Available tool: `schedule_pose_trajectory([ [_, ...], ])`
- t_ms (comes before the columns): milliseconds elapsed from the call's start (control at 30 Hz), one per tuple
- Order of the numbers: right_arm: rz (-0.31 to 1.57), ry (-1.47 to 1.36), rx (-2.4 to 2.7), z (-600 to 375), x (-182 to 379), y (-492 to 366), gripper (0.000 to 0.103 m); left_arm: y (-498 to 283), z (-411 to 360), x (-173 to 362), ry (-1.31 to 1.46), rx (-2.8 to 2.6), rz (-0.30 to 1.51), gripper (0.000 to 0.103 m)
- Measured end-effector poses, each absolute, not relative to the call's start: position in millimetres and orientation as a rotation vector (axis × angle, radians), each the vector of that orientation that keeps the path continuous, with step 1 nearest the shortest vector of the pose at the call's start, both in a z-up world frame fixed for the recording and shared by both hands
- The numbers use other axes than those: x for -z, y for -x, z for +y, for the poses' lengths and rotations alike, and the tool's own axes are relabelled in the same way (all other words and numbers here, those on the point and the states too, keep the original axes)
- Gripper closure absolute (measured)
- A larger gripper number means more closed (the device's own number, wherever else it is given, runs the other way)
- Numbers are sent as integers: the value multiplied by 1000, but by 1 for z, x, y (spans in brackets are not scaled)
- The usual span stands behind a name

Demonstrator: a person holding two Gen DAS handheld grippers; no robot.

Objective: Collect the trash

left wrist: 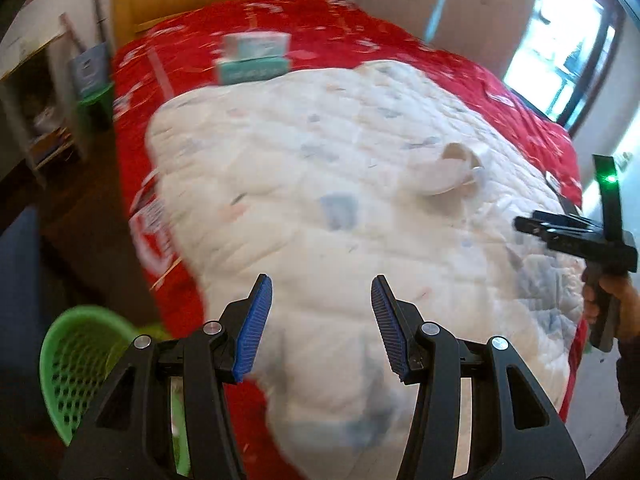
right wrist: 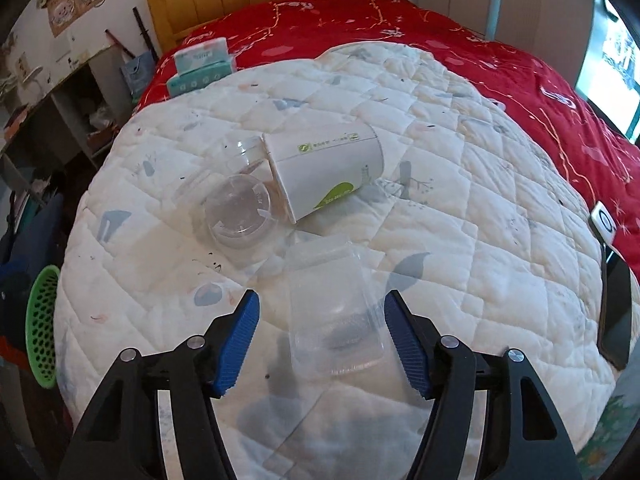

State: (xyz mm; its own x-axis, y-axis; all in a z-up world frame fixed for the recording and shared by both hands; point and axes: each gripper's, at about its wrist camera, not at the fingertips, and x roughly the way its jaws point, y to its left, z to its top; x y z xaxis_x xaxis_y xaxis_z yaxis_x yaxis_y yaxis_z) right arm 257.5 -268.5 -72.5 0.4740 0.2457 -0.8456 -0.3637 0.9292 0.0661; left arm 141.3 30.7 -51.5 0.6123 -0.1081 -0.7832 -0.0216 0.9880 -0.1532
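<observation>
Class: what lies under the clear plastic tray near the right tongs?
Under the clear plastic tray lies the white quilt, its grey-blue print showing through the plastic. What is beneath the quilt there is covered and cannot be seen.

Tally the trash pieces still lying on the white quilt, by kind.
Paper cup: 1
Clear plastic cups: 2, one partly behind the paper cup
Clear plastic tray: 1, between the right gripper jaws, untouched
Total: 4

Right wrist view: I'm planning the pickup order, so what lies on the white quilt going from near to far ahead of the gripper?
Clear plastic tray → clear round lid → white paper cup, lying on its side → teal tissue packs at the quilt's far edge.
</observation>
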Motion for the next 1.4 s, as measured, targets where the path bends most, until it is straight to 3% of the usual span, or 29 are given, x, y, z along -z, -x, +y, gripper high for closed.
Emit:
schedule_pose_trajectory([
  [400, 1052, 196, -393, -269, 94, -275, 53, -220, -49, 49, -49, 244, 881, 51],
  [867, 1042, 96, -418, -291, 82, -265, 54, -271, -99, 81, -252, 354, 876, 52],
  [1200, 1022, 49, -423, -297, 74, -256, 54, -275, -110, 85, -259, 403, 821, 88],
  [1400, 996, 10, -439, -297, 61, -242, 54, -259, -95, 70, -177, 393, 808, 96],
])
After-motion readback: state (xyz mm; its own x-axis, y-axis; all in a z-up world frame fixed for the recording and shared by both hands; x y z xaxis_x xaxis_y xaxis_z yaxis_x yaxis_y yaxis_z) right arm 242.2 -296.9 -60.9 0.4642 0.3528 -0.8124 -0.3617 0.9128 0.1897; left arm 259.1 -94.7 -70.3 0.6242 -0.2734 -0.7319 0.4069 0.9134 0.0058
